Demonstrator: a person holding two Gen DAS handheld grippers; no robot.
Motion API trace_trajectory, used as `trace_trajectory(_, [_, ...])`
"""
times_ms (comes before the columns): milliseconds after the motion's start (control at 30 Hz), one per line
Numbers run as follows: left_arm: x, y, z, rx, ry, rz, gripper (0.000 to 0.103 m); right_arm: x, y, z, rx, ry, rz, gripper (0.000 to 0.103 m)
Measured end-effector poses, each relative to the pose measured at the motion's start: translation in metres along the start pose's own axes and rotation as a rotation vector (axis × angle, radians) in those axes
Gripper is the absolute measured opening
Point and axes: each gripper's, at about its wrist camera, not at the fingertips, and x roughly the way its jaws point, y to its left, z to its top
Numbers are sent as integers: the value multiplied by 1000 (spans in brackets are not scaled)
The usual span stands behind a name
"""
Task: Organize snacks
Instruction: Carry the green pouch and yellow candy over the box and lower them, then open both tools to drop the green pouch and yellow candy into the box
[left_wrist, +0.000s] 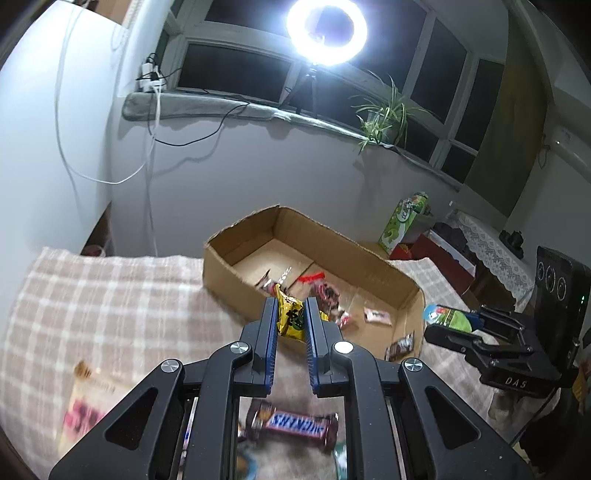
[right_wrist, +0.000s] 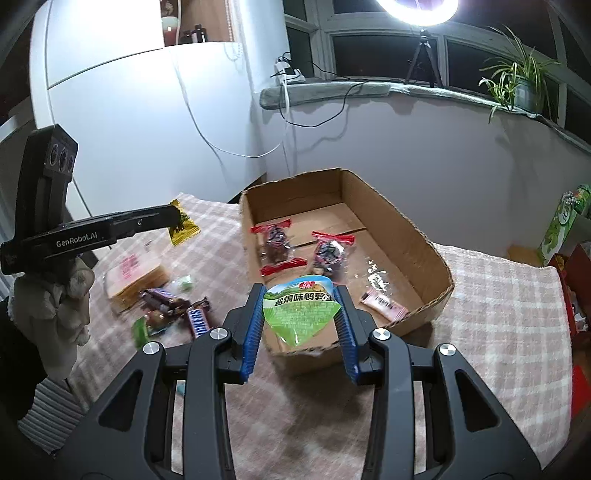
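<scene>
At the left edge of the checked cloth (right_wrist: 498, 295) that covers the table lies a flat pale packet with pink print (right_wrist: 131, 275). Just right of it sits a loose heap of snacks, among them a Snickers bar (left_wrist: 295, 428) and a green-wrapped sweet (right_wrist: 140, 330).

The left gripper (left_wrist: 291, 314), held in a gloved hand (right_wrist: 62, 295), has its jaws pinched narrow on a yellow packet with dark lettering (left_wrist: 291, 317), lifted clear of the cloth and hanging in front of the near left corner of the cardboard box (right_wrist: 436, 258).

The box stands open-topped in the middle of the cloth. On its floor lie two clear sachets with red crimped ends (right_wrist: 277, 243) side by side toward the left wall, a clear wrapper (right_wrist: 376, 275) near the middle, and a small pink sachet (right_wrist: 384, 306) close to the near right corner. A brown wrapped sweet (left_wrist: 400, 345) rests by the box's near wall.

The right gripper (right_wrist: 299, 314) stands partly open, its blue pads (right_wrist: 255, 325) pressing the two sides of a green-and-white sealed pouch (right_wrist: 299, 314), which is held up over the near wall of the box.

Beyond the cloth's right edge stands a green carton (right_wrist: 561, 225).
</scene>
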Motion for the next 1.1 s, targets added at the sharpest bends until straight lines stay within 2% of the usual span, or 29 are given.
trace_trajectory(700, [92,4,48,-16,55,-8,12,46,-35,18,25,35,-8,38])
trace_trajectory(1100, [116,-3,51,7,92,9,13,57,-42,19,29,46,3,39])
